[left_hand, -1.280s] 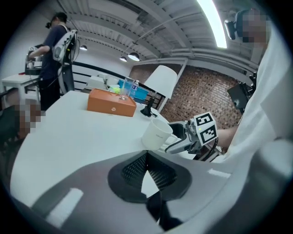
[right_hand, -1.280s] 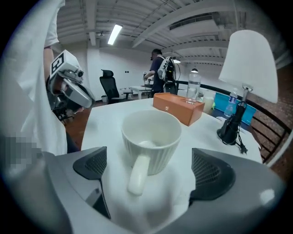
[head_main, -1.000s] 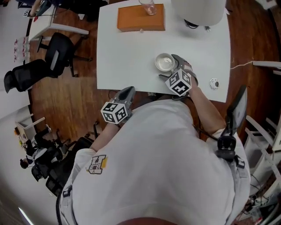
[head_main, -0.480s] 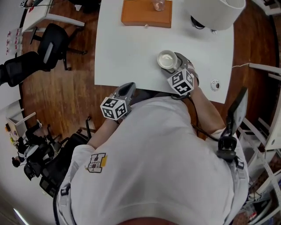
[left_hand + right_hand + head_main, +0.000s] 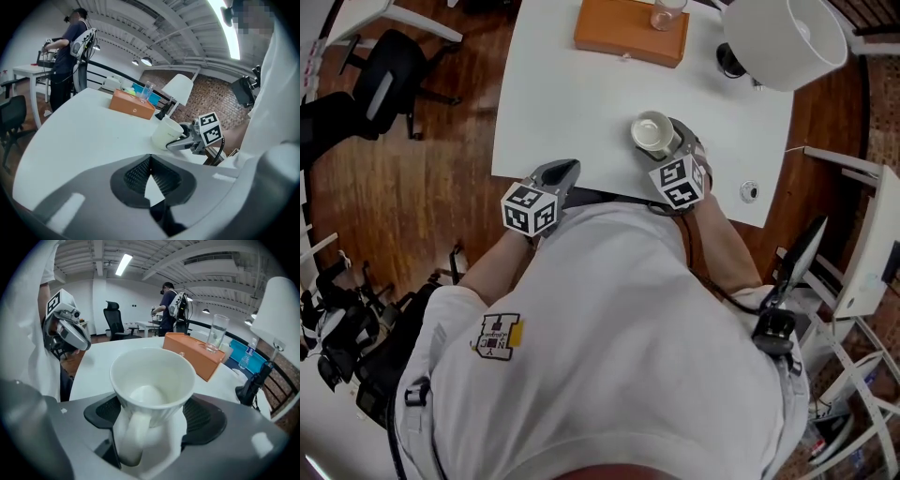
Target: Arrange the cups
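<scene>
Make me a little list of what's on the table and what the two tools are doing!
Right tool: jaws have just been closing, now pressed on the white cup
Left tool: shut, empty, at the near edge of the table
Orange box: far side, with a glass on top
Lamp: white shade, far right

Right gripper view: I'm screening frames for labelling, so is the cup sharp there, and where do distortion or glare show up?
Right gripper view: the cup is sharp and evenly lit; the fisheye bows the ceiling beams, and the corners go black. Left gripper view: the ceiling light blows out to white. Head view: sharp, with curved edges.
</scene>
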Demonstrator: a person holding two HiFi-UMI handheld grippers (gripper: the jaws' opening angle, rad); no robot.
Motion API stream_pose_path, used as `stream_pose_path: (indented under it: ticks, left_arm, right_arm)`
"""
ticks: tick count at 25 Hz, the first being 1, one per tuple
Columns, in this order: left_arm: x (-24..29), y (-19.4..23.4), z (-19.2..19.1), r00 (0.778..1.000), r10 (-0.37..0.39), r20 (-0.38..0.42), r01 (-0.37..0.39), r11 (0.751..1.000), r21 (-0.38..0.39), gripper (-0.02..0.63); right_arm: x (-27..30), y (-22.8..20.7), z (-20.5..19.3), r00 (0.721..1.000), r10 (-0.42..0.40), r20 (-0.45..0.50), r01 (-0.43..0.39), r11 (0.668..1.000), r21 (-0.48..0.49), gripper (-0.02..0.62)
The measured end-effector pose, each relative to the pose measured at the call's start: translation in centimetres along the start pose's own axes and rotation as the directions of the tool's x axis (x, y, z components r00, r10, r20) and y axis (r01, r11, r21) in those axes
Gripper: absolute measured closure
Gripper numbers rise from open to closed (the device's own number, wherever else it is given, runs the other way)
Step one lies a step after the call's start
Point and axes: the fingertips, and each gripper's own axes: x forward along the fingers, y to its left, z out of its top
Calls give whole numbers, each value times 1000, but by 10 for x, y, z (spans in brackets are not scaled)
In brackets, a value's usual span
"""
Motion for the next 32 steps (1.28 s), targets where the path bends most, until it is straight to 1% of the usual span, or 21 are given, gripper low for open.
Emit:
stream_pose_path:
  ticks: [1, 3, 4, 6, 7, 9, 10, 11, 12, 14, 15, 17, 18, 19, 20, 22, 23, 24, 26, 29, 32]
  left_arm:
    - [0, 2, 1, 1000, -3, 0, 3, 1000, 20, 606]
    - [1, 6, 0, 1000, -12, -11, 12, 996, 89, 606]
    - [2, 8, -1, 1000, -19, -22, 22, 990, 136, 606]
    - [6, 8, -1, 998, -47, -51, 58, 965, 254, 606]
    - [8, 8, -1, 996, -62, -70, 82, 943, 322, 606]
    - [14, 4, -1, 990, -90, -109, 129, 885, 448, 573]
    - [16, 0, 0, 987, -103, -126, 152, 856, 495, 550]
    - [18, -3, 0, 983, -116, -139, 173, 832, 528, 525]
    - [20, -5, 1, 981, -127, -149, 189, 815, 548, 496]
    - [25, -9, 5, 977, -150, -153, 211, 799, 563, 425]
    - [27, -12, 8, 975, -162, -151, 220, 796, 564, 395]
    - [33, -17, 11, 971, -184, -154, 239, 790, 565, 339]
    - [36, -19, 11, 968, -193, -159, 250, 785, 567, 325]
    - [39, -21, 11, 966, -199, -165, 258, 780, 570, 319]
    - [42, -22, 11, 964, -204, -170, 265, 777, 572, 316]
    - [48, -24, 14, 961, -212, -177, 275, 771, 574, 313]
    - [50, -26, 16, 960, -215, -180, 280, 767, 577, 310]
    - [52, -27, 18, 958, -219, -184, 286, 763, 580, 310]
    - [55, -28, 21, 954, -228, -195, 299, 754, 584, 299]
    - [60, -31, 22, 946, -238, -221, 324, 737, 593, 276]
    - [64, -30, 24, 943, -239, -230, 330, 733, 594, 272]
  right_arm:
    - [2, 5, 3, 1000, 17, 0, -17, 999, -34, 183]
    - [7, 18, 11, 997, 74, 5, -73, 988, -136, 183]
    - [9, 25, 15, 993, 116, 7, -112, 973, -201, 183]
    - [14, 40, 22, 975, 221, 3, -208, 920, -332, 181]
    - [16, 47, 25, 961, 277, -5, -258, 886, -385, 181]
    - [21, 57, 31, 930, 366, -24, -337, 827, -449, 181]
    - [22, 60, 33, 919, 394, -32, -363, 809, -463, 179]
    - [24, 62, 34, 911, 411, -37, -379, 798, -468, 179]
    - [25, 64, 35, 907, 418, -38, -386, 795, -467, 176]
    - [25, 64, 34, 909, 414, -39, -387, 807, -447, 164]
    - [25, 64, 31, 913, 406, -40, -384, 819, -427, 160]
    - [24, 63, 20, 922, 384, -56, -376, 846, -379, 118]
    - [25, 63, 14, 926, 371, -67, -369, 857, -359, 118]
    - [27, 63, 10, 932, 356, -74, -359, 869, -341, 118]
    - [29, 62, 8, 938, 339, -75, -344, 881, -325, 135]
    - [32, 60, 9, 953, 297, -67, -302, 901, -311, 206]
    - [33, 58, 10, 958, 279, -63, -285, 906, -314, 224]
    - [34, 58, 13, 961, 268, -62, -274, 906, -322, 221]
    - [36, 59, 17, 961, 270, -64, -276, 901, -334, 186]
    - [41, 67, 18, 948, 308, -74, -315, 894, -318, 136]
    - [48, 72, 22, 950, 303, -77, -313, 907, -281, 134]
